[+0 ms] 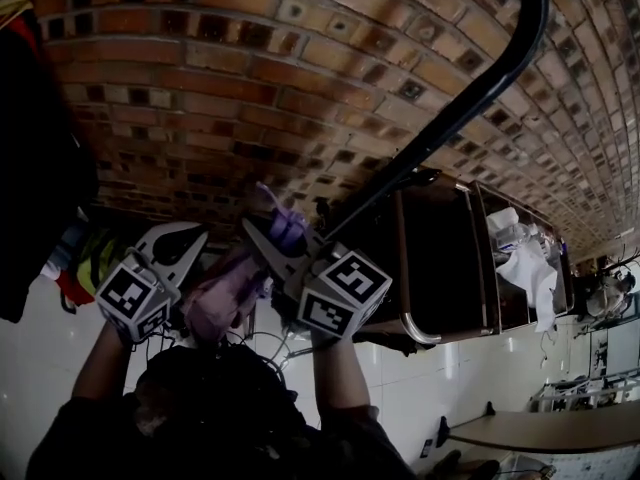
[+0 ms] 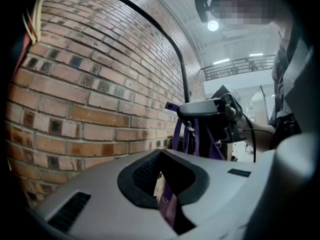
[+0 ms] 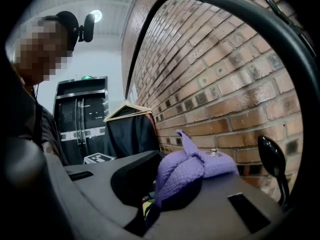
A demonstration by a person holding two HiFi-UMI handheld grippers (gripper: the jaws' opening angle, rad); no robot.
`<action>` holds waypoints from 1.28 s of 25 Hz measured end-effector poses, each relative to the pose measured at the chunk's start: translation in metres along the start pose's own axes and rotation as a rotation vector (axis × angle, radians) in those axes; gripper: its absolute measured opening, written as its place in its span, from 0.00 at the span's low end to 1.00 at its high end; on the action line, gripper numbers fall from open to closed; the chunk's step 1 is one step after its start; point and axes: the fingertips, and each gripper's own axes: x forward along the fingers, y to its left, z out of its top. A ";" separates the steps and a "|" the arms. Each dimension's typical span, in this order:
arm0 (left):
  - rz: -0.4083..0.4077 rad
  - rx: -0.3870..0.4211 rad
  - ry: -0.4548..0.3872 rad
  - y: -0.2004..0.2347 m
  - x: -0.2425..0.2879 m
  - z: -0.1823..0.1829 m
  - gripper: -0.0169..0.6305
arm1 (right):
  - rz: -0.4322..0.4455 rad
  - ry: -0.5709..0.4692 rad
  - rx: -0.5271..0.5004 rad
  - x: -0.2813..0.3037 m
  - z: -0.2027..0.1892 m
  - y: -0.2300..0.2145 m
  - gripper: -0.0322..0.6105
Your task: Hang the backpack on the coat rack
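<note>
Clothing (image 1: 30, 168) in black hangs at the far left of the head view, in front of a brick wall (image 1: 250, 88). The right gripper view shows it draped on a wooden hanger (image 3: 127, 109).

Next to the right, the left tongs (image 1: 185, 236) are raised toward the wall with the marker cube nearest the camera. In the left gripper view these tongs (image 2: 162, 179) are closed on a narrow purple strap (image 2: 170, 206) that runs between the dark pads.

The backpack (image 1: 225, 293), a purple bundle, is held up in the air between the two grippers, close to the wall and just above the person's forearms.

To its right, the right tongs (image 1: 262, 230) are clamped on a fold of the bag's fabric. In the right gripper view the tongs (image 3: 155, 194) pinch that bunched purple waffle cloth (image 3: 190, 166), which bulges out over the upper jaw and carries a small metal stud (image 3: 214, 154).

The coat rack (image 1: 470, 98) shows as a black curved tube that slants from the upper right down to a point just beside the right gripper. In the right gripper view it arches overhead, with a black rounded knob (image 3: 272, 159) near the right edge.

Farthest right stands a dark brown cabinet (image 1: 440, 258), with white cloth (image 1: 530, 268) beyond it.
</note>
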 end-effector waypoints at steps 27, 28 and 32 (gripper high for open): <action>0.057 -0.020 0.004 0.001 0.042 0.023 0.08 | 0.018 -0.090 -0.008 -0.045 0.059 -0.037 0.06; 0.055 -0.023 0.014 -0.001 0.043 0.023 0.08 | 0.009 -0.085 -0.015 -0.048 0.057 -0.037 0.06; 0.056 -0.026 0.008 -0.004 0.047 0.026 0.08 | -0.004 -0.072 -0.008 -0.057 0.045 -0.038 0.06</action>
